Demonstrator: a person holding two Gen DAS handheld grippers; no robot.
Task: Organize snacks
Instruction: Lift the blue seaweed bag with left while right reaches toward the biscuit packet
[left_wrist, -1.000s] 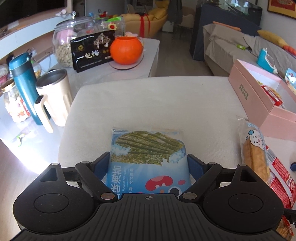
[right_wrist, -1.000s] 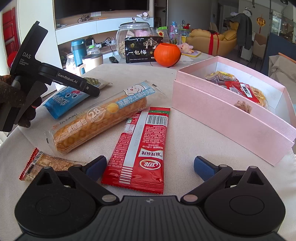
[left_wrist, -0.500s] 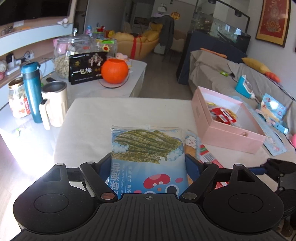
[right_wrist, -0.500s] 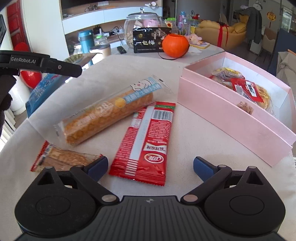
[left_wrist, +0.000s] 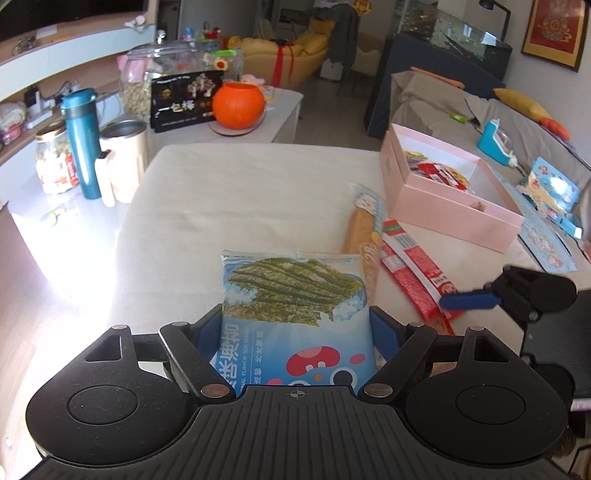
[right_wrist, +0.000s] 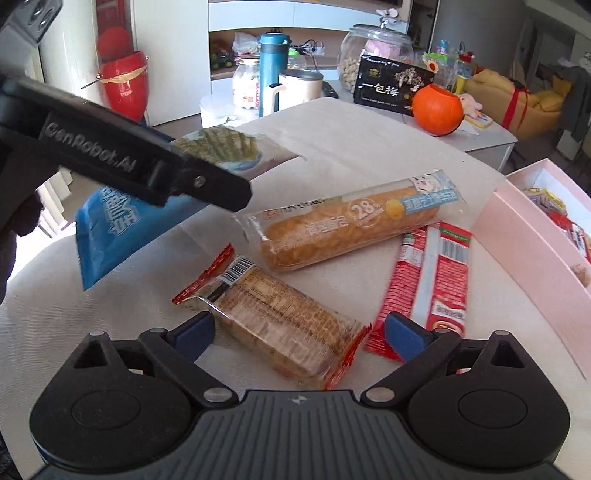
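You are holding the seaweed packet up in the air

Your left gripper (left_wrist: 297, 328) is clamping the blue seaweed packet (left_wrist: 295, 314) by its sides, lifted clear of the cloth-covered table (left_wrist: 240, 184). Your right gripper (right_wrist: 297, 334) is hovering with fingers apart around the wafer packet (right_wrist: 273, 321), lying beside the bread roll (right_wrist: 347, 225) and red packet (right_wrist: 436, 280), near the pink box (left_wrist: 454, 218).

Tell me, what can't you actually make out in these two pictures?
- Lower end of the seaweed pack: left wrist view, hidden behind the left gripper holding it.
- Contents of the pink box: right wrist view, cut off by the right edge.
- Near end of the wafer pack: right wrist view, blurred, partly behind the open right gripper.
- Small print on the red sachet: left wrist view, too small.
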